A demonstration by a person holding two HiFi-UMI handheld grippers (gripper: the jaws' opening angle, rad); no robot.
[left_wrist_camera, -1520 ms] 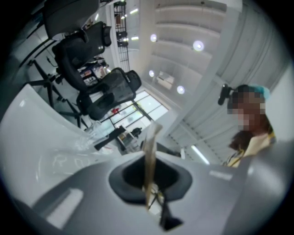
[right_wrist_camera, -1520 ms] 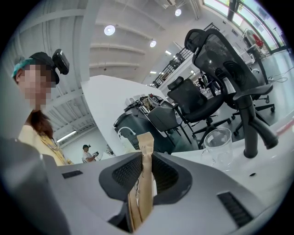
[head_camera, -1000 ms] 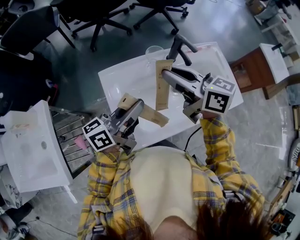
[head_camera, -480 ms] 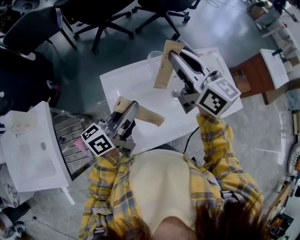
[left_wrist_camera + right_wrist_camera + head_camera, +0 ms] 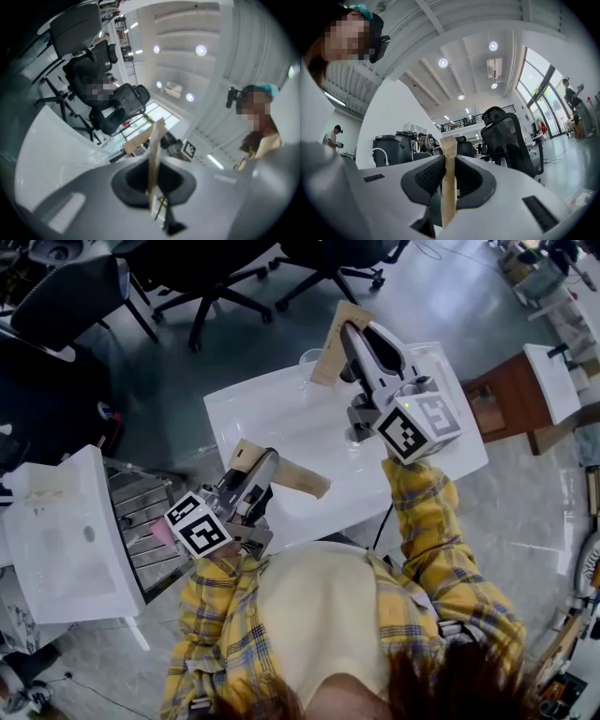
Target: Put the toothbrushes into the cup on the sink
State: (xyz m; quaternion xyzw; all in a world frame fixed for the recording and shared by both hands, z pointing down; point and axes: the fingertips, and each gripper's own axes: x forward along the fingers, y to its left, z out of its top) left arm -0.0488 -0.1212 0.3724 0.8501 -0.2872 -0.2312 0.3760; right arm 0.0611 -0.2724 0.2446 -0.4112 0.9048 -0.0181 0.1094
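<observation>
At the far edge of the sink (image 5: 272,413), your right gripper (image 5: 349,332) is raised over the clear cup (image 5: 307,359), its jaws clenched on a toothbrush in a brown paper sleeve (image 5: 336,334). The right gripper view shows that sleeve (image 5: 448,145) pinched edge-on between the two dark pads and standing up past them, so the grasp looks firm. In the head view the sleeve tilts, with its lower end just above the cup's rim and not visibly inside it. Nearer the sink's front edge, towards its left corner, your left gripper (image 5: 268,461) holds a second sleeved toothbrush (image 5: 305,476) low over the basin, the sleeve lying roughly level and pointing towards the middle of the sink. The left gripper view confirms those jaws are also clamped on their sleeve (image 5: 156,140), which rises thin and upright between the pads. As far as these views show, nothing stands in the cup yet, though the sleeve above it hides part of it. I judge the task to be early in its placing stage: both toothbrushes are picked up, and neither is delivered. What remains is to tip the right one more upright, lower it into the cup and let go, then carry the left one across the basin and do the same. The cup looks light, so a sideways nudge could topple it.
</observation>
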